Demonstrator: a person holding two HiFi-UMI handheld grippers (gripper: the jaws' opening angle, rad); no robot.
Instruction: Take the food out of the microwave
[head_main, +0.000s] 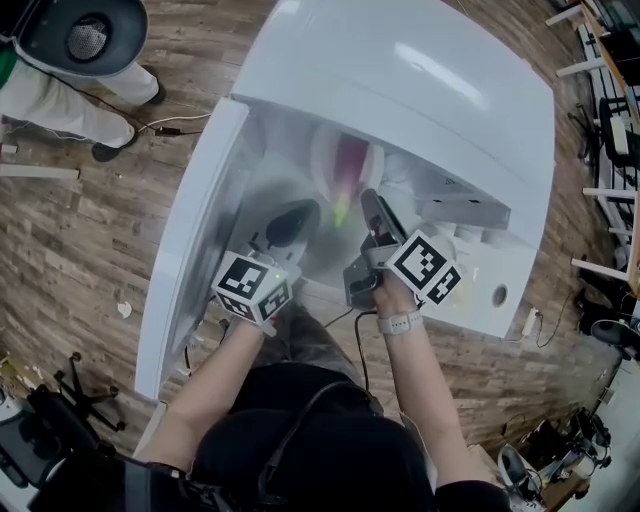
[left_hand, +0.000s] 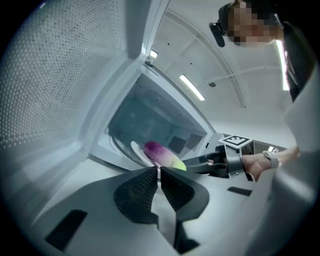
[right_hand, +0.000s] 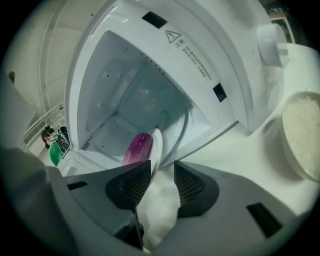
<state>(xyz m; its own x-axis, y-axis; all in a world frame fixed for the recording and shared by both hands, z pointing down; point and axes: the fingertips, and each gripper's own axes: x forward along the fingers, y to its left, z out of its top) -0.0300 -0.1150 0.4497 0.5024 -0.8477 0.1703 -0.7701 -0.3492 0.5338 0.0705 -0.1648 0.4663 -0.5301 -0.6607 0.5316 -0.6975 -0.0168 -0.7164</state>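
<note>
The white microwave stands with its door swung open to the left. Inside, a white plate carries a purple and green piece of food, also seen as the food in the left gripper view. My right gripper reaches into the opening with its jaws open; the plate's near rim sits between them, close to the left pad, with a gap on the other side. My left gripper is shut and empty, hovering in front of the cavity beside the door, short of the plate.
A bowl of white rice sits to the right of the microwave, near its round knob. A person stands on the wooden floor at the far left. Chairs and equipment line the room's right edge.
</note>
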